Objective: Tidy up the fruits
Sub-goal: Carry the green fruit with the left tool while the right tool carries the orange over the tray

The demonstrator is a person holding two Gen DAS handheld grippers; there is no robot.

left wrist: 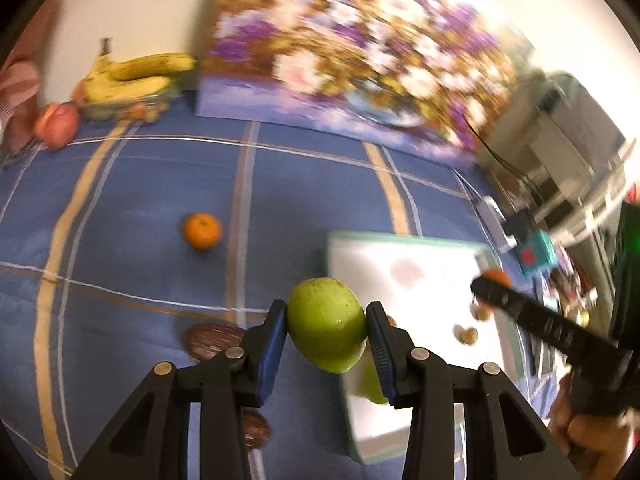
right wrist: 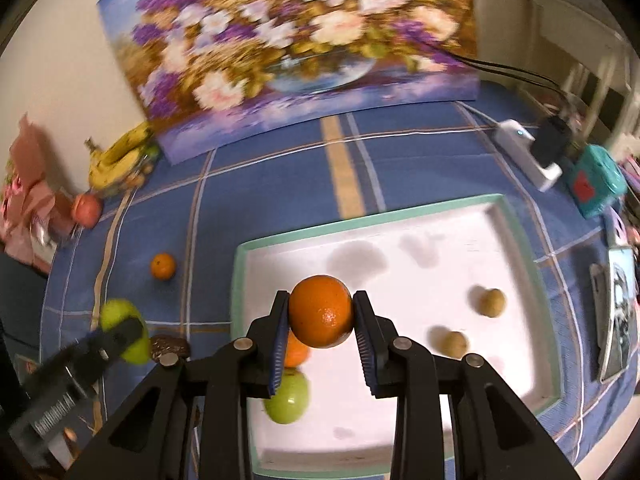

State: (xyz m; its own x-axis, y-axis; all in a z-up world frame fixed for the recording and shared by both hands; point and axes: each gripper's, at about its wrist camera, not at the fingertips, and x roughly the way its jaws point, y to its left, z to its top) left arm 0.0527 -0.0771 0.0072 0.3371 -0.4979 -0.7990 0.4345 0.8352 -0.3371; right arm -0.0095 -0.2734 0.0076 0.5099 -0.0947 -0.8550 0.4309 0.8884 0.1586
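Flower painting [right wrist: 288, 44], blue checked cloth [left wrist: 140, 208]

- A pale wall [right wrist: 60, 64] rises behind the flower painting [right wrist: 288, 40].
- Right of the painting, white shelving [left wrist: 568, 152].
- Blue checked cloth [left wrist: 140, 184] lies below the painting.

Blue checked tablecloth [right wrist: 420, 152] over the surface, white tray [right wrist: 516, 216] with teal rim on it, lone mandarin [right wrist: 163, 266] beside the tray, bananas [right wrist: 120, 156] and red apple [right wrist: 86, 209] at the far edge, flower painting [right wrist: 288, 48] propped behind.
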